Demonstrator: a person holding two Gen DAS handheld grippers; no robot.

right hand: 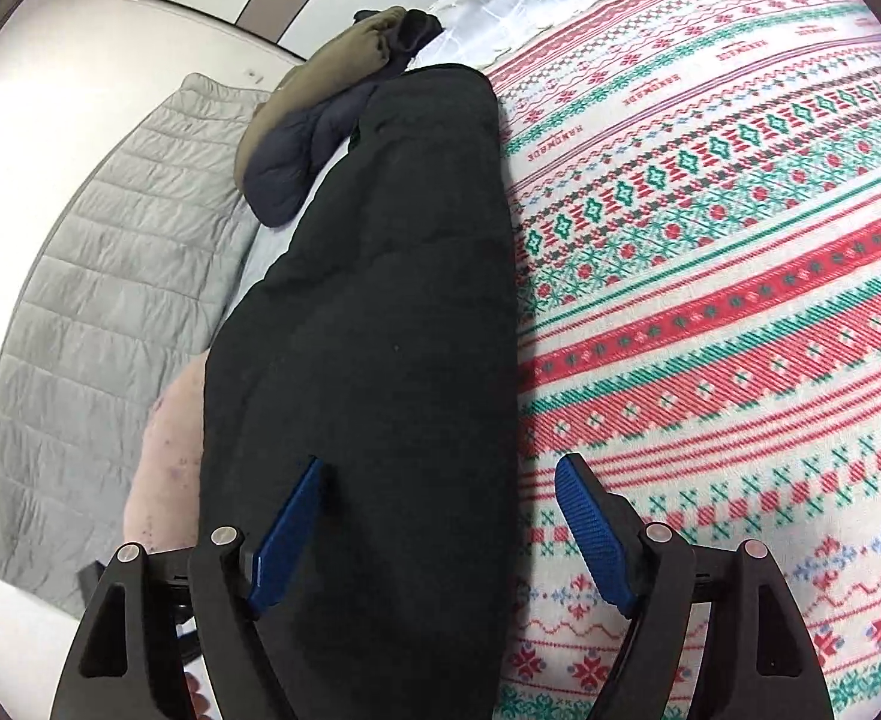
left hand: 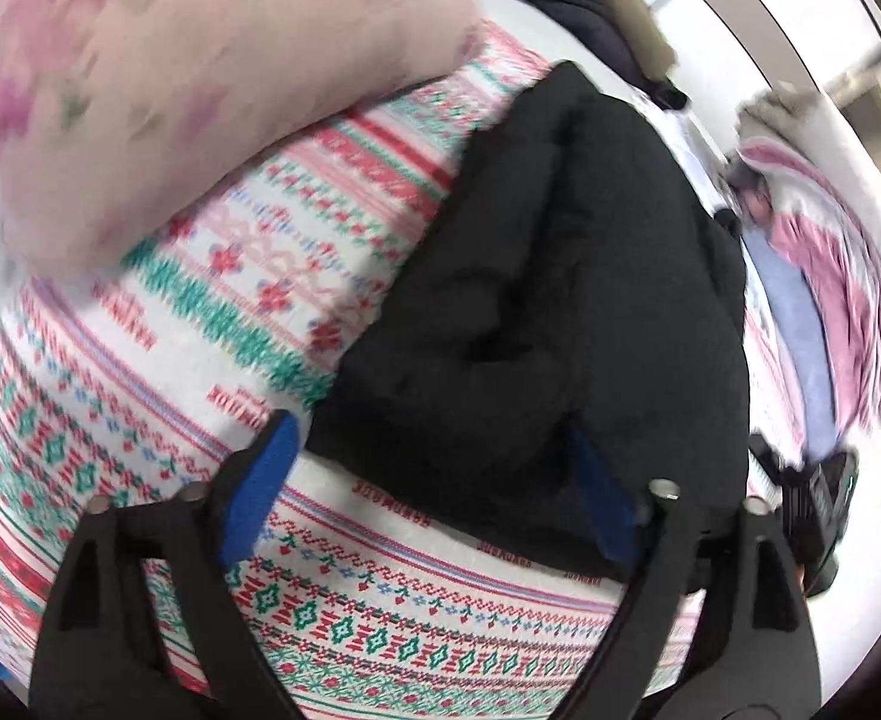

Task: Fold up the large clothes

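Puffy black folded jacket [right hand: 380,312] lies on red-green patterned blanket [right hand: 710,300]. Right gripper [right hand: 440,516] fingers wide, around jacket edge. Left gripper [left hand: 434,480] fingers wide, at other end. Thick cloth may slip out, fold may pop open.

Black garment [right hand: 380,300] on patterned blanket [right hand: 710,300]

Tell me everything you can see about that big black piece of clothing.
The black garment looks like a padded, matte coat, folded into a long bundle. It lies on the red, green and white patterned blanket, its far end beside an olive and navy jacket. Each open claw, left claw and right claw, straddles an end of it.
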